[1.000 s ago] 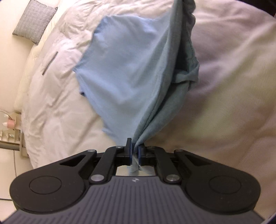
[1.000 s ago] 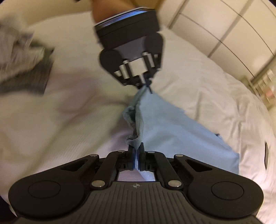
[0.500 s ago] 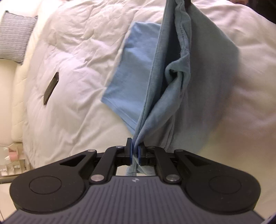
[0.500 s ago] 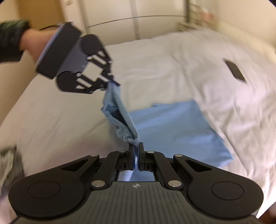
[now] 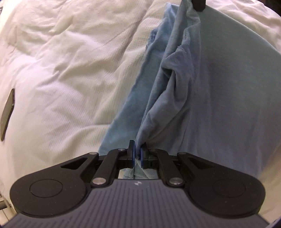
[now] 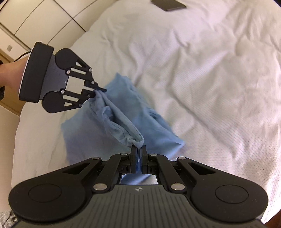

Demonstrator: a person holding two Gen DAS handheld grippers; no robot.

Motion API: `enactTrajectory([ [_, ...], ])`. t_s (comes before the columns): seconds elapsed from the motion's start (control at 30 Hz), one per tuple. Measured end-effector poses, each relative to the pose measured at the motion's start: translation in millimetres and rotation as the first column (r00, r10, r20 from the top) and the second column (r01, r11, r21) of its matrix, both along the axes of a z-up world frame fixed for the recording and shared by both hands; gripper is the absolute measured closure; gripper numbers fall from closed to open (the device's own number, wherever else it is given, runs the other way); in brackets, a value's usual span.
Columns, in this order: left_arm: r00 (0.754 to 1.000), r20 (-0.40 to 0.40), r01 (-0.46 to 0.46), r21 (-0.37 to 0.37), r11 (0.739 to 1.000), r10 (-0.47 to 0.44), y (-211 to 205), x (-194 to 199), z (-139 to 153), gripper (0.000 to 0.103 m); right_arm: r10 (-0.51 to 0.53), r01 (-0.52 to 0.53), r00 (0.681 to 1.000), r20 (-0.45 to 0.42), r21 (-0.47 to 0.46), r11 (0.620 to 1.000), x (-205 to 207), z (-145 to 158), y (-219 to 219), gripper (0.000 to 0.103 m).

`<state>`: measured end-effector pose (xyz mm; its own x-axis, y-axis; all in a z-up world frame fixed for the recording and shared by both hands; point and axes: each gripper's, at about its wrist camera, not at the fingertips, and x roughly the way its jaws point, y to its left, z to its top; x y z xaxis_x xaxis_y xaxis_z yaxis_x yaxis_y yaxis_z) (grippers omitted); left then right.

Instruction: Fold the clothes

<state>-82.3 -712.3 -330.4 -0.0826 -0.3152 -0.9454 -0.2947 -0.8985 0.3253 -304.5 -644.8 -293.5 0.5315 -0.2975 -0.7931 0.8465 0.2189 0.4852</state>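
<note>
1. We hold a light blue garment (image 6: pixel 121 122) stretched between our two grippers above a bed covered with a white quilt (image 6: pixel 202 73).
2. Our left gripper (image 5: pixel 137 151) has its jaws closed almost completely on a bunched edge of the cloth, blue pads (image 5: pixel 133 154) pressing the fabric from both sides; the right wrist view shows the same gripper (image 6: pixel 98 91) pinching that end.
3. Our right gripper (image 6: pixel 138 151) is likewise clamped tight on the hemmed edge at the other end, with only a sliver of cloth between its fingers.
4. The held edge sags in folds between the two grips, while the rest of the garment trails down onto the quilt.
5. A dark flat phone-like object (image 6: pixel 168 4) lies on the quilt, well apart from the garment.
</note>
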Motion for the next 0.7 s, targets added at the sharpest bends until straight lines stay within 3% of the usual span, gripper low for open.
enactTrajectory([
  [0.27,1.0,-0.015,0.011,0.021,1.0,-0.01,-12.6,-10.6,-4.6,0.099,-0.073,0.072,0.997,0.016,0.036,0.997,-21.2,1.8,7.3,0.103],
  [0.4,0.998,-0.046,-0.043,0.033,0.999,0.044,-19.8,-9.9,-6.8,0.098,-0.126,0.125,0.992,0.014,0.05,0.991,-28.9,-4.7,8.1,0.103],
  [0.53,0.991,-0.079,-0.105,0.047,0.993,0.108,-27.2,-8.2,-9.0,0.087,-0.154,0.152,0.988,0.029,0.079,0.985,-30.0,-6.2,12.1,0.102],
  [0.63,0.982,-0.103,-0.151,0.059,0.987,0.157,-32.7,-7.0,-10.6,0.084,-0.168,0.164,0.985,0.047,0.08,0.983,-31.8,-4.0,15.8,0.091],
  [0.7,0.975,-0.119,-0.181,0.067,0.981,0.188,-36.4,-6.2,-11.6,0.083,-0.167,0.161,0.984,0.065,0.086,0.983,-31.9,-3.6,19.7,0.074],
])
